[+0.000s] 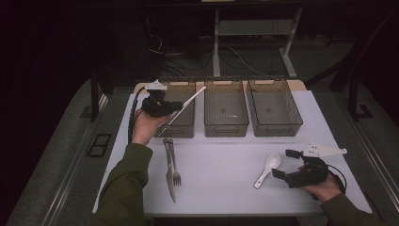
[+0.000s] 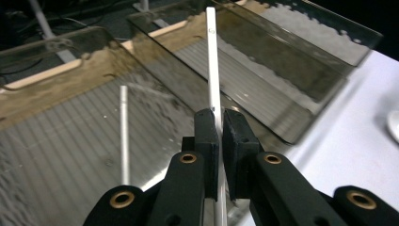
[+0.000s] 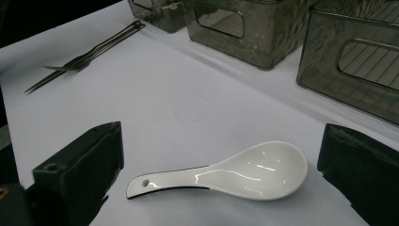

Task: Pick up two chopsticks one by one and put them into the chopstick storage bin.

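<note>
My left gripper hangs over the left bin, shut on a thin white stick that slants up and to the right. In the left gripper view the stick runs straight up from between the closed jaws, and a second white stick lies on the floor of that bin. My right gripper rests low at the table's front right, open, with a white ceramic spoon just to its left. In the right gripper view the spoon lies between the spread jaws, which stand apart from it.
Three smoky see-through bins stand in a row at the back; the middle bin and right bin look bare. A fork and knife lie side by side at the front left. The white tabletop ends close behind the bins.
</note>
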Tool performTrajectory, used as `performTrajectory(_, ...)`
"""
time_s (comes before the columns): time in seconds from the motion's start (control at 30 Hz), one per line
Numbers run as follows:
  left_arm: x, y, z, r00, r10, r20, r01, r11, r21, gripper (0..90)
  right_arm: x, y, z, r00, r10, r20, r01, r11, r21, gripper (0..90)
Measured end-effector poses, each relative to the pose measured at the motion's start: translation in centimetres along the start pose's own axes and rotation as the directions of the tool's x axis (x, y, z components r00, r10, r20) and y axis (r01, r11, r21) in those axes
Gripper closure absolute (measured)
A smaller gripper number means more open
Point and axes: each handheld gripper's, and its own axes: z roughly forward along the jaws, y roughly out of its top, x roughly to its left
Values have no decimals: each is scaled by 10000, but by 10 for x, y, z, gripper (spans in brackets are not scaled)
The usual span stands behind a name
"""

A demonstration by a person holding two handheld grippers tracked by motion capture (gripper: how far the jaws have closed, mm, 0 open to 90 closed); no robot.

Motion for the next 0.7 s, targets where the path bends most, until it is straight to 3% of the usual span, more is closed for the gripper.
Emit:
performTrajectory(0.33,32,3,13,9966,-421,-707,411,9990,-157,839,0,-1,-1,10000,42,6,-42,10000,-25,9)
performTrajectory(0.7,48,-5,26,9887,-804,-1266,800,9968,-81,839,-1,-1,-2,10000,58,27,-58,9999,-83,9)
